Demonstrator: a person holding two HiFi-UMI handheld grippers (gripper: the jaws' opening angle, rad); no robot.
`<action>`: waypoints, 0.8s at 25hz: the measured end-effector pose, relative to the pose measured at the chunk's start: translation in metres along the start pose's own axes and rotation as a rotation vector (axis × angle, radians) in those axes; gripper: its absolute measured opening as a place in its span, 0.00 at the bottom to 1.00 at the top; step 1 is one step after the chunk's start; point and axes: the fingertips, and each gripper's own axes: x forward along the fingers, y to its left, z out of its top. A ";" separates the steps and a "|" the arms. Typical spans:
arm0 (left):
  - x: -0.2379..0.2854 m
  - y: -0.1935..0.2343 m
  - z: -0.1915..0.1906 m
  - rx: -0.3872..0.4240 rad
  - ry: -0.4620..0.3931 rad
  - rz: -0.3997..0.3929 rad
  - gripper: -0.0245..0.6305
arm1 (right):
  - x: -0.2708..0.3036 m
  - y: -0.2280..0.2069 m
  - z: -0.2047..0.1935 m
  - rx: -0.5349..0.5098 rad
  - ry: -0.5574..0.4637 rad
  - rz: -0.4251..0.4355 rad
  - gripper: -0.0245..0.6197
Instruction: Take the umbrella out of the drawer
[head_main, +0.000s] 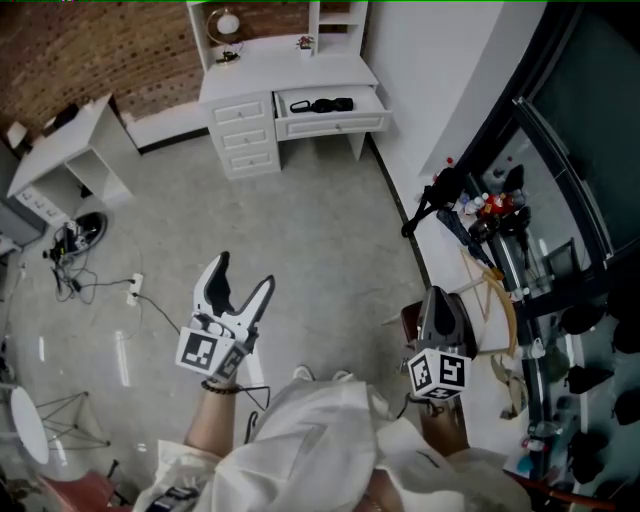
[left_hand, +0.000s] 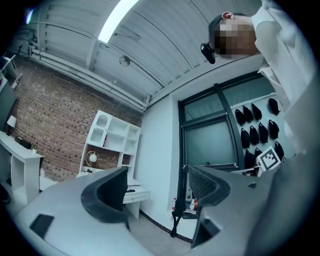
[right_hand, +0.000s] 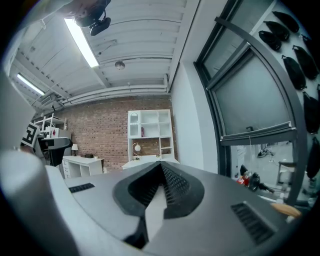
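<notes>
Two grippers, both held low over the grey floor (head_main: 320, 230) and well apart from the target. Left gripper (head_main: 245, 272): jaws spread wide, nothing between them; in the left gripper view only the far room shows through the gap. Right gripper (head_main: 438, 297): jaws pressed together, ribbed pads (right_hand: 175, 184) meeting, nothing caught between. Umbrella (head_main: 330, 104): black, folded, lying lengthways inside the drawer (head_main: 330, 125). The drawer stands pulled out under the white worktop (head_main: 285, 75), just right of a stack of three closed drawers (head_main: 245, 135). The unit sits against the brick wall (head_main: 90, 50), with shelves above and a round lamp (head_main: 227, 22) on the worktop. Neither gripper touches umbrella or drawer; both gripper views look across the room toward the brick wall.
</notes>
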 end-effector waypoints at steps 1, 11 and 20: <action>-0.001 0.002 0.000 -0.003 0.000 -0.003 0.61 | 0.000 0.003 -0.001 0.000 0.001 -0.003 0.06; -0.012 0.021 -0.012 -0.048 0.036 -0.055 0.64 | -0.010 0.034 -0.013 0.015 0.010 -0.041 0.06; -0.011 0.029 -0.012 -0.067 0.031 -0.067 0.64 | -0.001 0.047 -0.007 -0.006 0.011 -0.028 0.06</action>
